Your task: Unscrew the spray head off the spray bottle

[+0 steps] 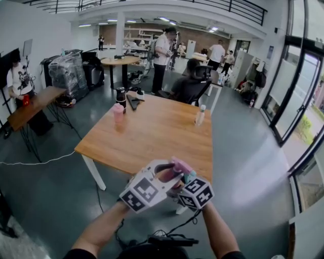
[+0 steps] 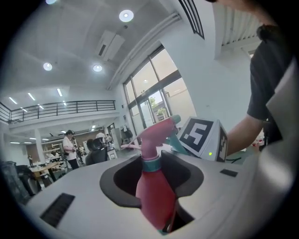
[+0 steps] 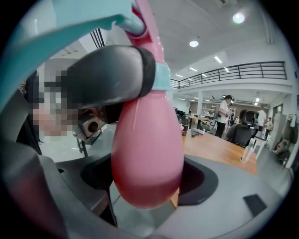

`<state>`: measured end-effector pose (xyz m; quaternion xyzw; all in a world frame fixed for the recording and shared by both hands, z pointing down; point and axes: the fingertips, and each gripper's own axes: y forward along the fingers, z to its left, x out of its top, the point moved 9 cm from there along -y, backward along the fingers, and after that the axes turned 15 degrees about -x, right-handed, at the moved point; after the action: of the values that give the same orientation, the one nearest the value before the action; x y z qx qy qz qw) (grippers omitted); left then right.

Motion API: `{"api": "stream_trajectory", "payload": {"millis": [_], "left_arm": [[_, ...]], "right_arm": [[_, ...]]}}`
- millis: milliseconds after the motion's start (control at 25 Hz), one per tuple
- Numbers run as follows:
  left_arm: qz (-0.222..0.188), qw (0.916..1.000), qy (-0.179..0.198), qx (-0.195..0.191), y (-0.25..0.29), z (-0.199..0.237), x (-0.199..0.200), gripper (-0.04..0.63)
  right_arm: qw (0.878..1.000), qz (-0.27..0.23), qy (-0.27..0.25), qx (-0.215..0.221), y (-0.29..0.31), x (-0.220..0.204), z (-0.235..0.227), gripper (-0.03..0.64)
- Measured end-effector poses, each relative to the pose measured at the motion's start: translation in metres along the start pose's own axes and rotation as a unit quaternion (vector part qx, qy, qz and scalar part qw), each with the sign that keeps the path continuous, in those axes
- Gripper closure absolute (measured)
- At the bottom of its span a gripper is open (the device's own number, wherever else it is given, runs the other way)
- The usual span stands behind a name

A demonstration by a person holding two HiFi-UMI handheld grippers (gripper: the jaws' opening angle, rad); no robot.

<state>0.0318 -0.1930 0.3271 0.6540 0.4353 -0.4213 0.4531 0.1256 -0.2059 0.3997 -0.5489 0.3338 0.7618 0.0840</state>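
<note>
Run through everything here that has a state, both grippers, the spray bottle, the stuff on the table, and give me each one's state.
left gripper: shut on the spray bottle at its neck.
right gripper: shut on the bottle's body.
spray bottle: held clear of the table.
spray head: still on the bottle.
pink container: upright on the table.
clear bottle: upright.

Large open hall. Glossy grey floor (image 1: 45, 187), white walls (image 1: 30, 25). Tall dark-framed windows (image 1: 298, 96) down right side, daylight through. Railed mezzanine (image 1: 243, 7) overhead; round ceiling lights (image 2: 126, 15) lit. Wooden bench (image 1: 152, 136) on white legs, centre. Behind: office chair (image 1: 202, 72), round table (image 1: 120, 60), white pillar (image 1: 120, 30). Narrow wooden side table (image 1: 33, 106) along left wall. Loose white cable (image 1: 35, 163) across floor, left. People (image 1: 163, 48) standing far back.
</note>
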Motion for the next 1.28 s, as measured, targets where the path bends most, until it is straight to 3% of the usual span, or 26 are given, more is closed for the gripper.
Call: {"api": "stream_trajectory", "payload": {"millis": [240,360,480,560,640,840,960,1080,1280], "left_arm": [[0.018,0.9981,0.014,0.058,0.002,-0.002,0.001,0.456],[0.019,0.9976,0.017,0.064,0.002,-0.001,0.000,0.456],[0.004,1.0000,0.000,-0.006,-0.001,0.000,0.000,0.453],[-0.014,0.9967,-0.023,-0.077,-0.005,0.002,0.000,0.413],[-0.033,0.9916,-0.035,-0.120,-0.010,0.009,0.000,0.410],[-0.033,0.9771,-0.012,-0.210,-0.020,0.016,0.010,0.427],[-0.027,0.9702,0.002,-0.241,-0.023,0.012,0.017,0.454],[-0.028,0.9729,0.008,-0.230,-0.023,0.008,0.020,0.457],[0.000,0.9926,0.037,-0.116,-0.015,-0.002,0.021,0.457]], "right_arm": [[0.999,-0.004,0.004,-0.031,0.005,0.005,0.000,0.221],[1.000,-0.007,0.007,-0.025,0.007,0.006,0.000,0.221],[1.000,-0.012,0.013,0.012,0.001,0.006,-0.003,0.221],[0.999,-0.014,0.012,0.039,-0.005,0.005,-0.003,0.221],[0.998,-0.014,0.003,0.064,-0.008,0.005,-0.001,0.221],[0.991,-0.021,-0.016,0.128,-0.015,0.006,0.011,0.221],[0.988,-0.023,-0.022,0.154,-0.024,0.007,0.017,0.221],[0.990,-0.019,-0.021,0.140,-0.026,0.007,0.016,0.219],[0.997,-0.010,-0.001,0.079,-0.021,0.006,0.008,0.221]]}}
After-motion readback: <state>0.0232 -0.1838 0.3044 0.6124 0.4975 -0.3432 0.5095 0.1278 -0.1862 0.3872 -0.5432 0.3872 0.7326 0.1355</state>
